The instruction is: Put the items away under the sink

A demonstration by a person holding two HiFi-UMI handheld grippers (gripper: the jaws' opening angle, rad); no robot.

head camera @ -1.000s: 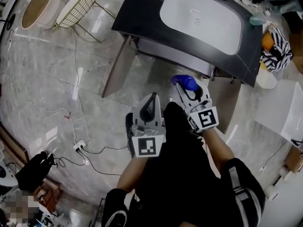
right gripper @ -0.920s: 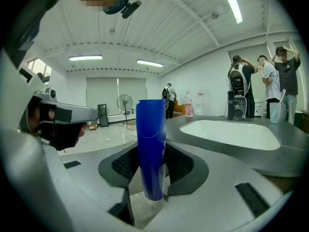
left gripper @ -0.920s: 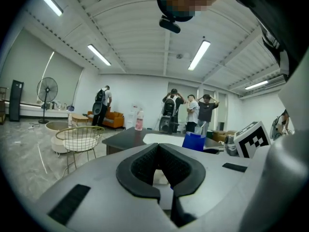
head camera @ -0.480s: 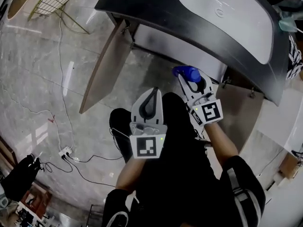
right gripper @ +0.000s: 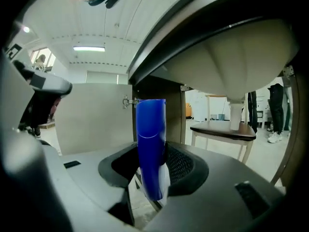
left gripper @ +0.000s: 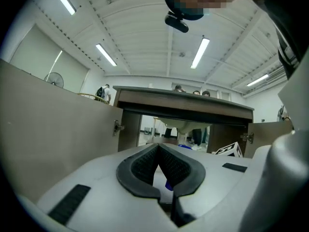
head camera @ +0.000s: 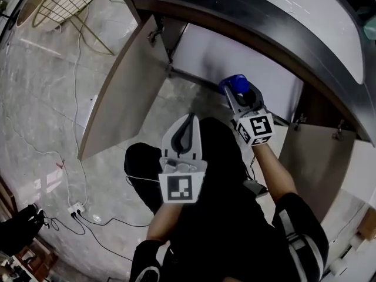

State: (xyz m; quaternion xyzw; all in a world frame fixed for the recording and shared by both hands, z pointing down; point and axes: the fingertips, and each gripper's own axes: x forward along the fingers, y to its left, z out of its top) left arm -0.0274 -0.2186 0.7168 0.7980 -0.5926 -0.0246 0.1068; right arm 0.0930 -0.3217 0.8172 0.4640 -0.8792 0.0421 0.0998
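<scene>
A blue bottle [head camera: 235,84] stands upright between the jaws of my right gripper [head camera: 239,94], which is shut on it. The bottle is at the mouth of the open cabinet [head camera: 235,54] under the dark sink counter [head camera: 258,22]. In the right gripper view the blue bottle [right gripper: 150,139] rises from my right gripper [right gripper: 151,150], with the pale underside of the sink basin [right gripper: 231,66] above and to the right. My left gripper [head camera: 187,133] hangs lower and nearer to me, shut with nothing in it. The left gripper [left gripper: 158,147] points at the cabinet opening [left gripper: 183,134].
Both cabinet doors hang open: the left door [head camera: 117,93] swings out over the floor, the right door [head camera: 317,169] stands beside my right arm. A wire-frame seat [head camera: 70,2] is at the far left. Cables and a power strip [head camera: 76,207] lie on the marble floor.
The view has dropped and closed in on the cabinet. My right gripper has carried the blue bottle forward to the opening under the counter edge. The left gripper has kept its place, still shut.
</scene>
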